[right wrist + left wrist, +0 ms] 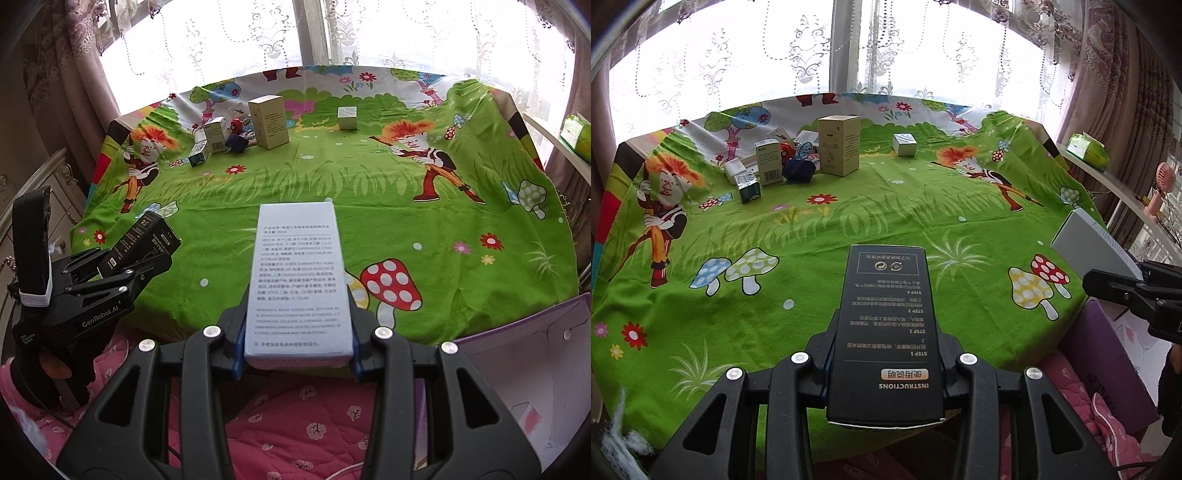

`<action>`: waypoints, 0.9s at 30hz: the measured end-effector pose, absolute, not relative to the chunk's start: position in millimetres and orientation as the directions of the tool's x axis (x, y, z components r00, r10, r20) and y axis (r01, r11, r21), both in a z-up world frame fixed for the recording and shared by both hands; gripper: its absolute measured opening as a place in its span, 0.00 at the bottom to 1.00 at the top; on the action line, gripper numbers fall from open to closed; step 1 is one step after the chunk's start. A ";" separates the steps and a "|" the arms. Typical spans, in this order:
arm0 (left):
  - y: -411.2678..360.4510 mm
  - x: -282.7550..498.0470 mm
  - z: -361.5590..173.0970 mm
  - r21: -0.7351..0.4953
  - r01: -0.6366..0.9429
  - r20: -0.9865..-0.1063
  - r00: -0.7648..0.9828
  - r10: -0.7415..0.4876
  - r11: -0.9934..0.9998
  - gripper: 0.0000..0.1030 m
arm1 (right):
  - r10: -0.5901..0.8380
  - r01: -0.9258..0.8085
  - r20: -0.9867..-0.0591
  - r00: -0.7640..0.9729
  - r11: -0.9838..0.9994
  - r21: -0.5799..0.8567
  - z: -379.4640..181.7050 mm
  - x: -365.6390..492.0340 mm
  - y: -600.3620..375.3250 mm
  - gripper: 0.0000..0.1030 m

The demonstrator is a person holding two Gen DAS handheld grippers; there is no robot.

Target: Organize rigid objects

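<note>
Right, from the left wrist view, my left gripper (pixel 886 354) has its fingers pinching the black box (pixel 886 332) by its long side faces, held above the near edge of the green tablecloth (pixel 849 221). It looks like stiff, light cardboard — likely to dent if squeezed hard, so the flat sides are where I'd keep hold. A cluster of small boxes (pixel 798 158) sits at the far left, with a lone white cube box (pixel 904 144) well apart to its right.

From the right wrist view, my right gripper (pixel 298 332) pinches the pale blue box (pixel 299 280) the same way — above the cloth's near edge. It seems equally rigid and light, perhaps slick.
</note>
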State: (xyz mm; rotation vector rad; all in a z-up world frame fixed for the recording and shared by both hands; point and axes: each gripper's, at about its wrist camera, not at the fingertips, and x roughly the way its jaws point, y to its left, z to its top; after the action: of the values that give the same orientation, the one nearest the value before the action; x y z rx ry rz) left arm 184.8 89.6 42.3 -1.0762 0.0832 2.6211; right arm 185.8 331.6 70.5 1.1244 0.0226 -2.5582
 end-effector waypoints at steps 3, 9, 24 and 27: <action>101.8 191.0 46.9 -0.040 -0.330 -0.693 -0.670 0.264 -0.943 0.39 | -0.298 0.299 -0.713 -0.635 -0.946 0.129 71.7 191.8 345.8 0.44; 128.3 203.2 55.3 -0.002 -0.392 -0.694 -0.661 0.283 -0.920 0.39 | -0.274 0.253 -0.705 -0.654 -0.958 0.137 74.5 206.4 377.3 0.44; 186.3 234.7 81.9 0.009 -0.555 -0.690 -0.605 0.397 -0.832 0.39 | -0.193 0.134 -0.705 -0.683 -0.981 0.139 68.8 240.6 444.2 0.44; 205.9 242.7 88.7 0.028 -0.602 -0.689 -0.590 0.421 -0.798 0.39 | -0.155 0.094 -0.710 -0.687 -0.988 0.124 67.1 250.6 460.8 0.44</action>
State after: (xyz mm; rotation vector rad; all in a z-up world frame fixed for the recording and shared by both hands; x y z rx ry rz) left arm 242.7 205.9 88.7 -0.9270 0.3477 2.3533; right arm 250.6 460.8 67.1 1.1737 -0.1174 -2.7651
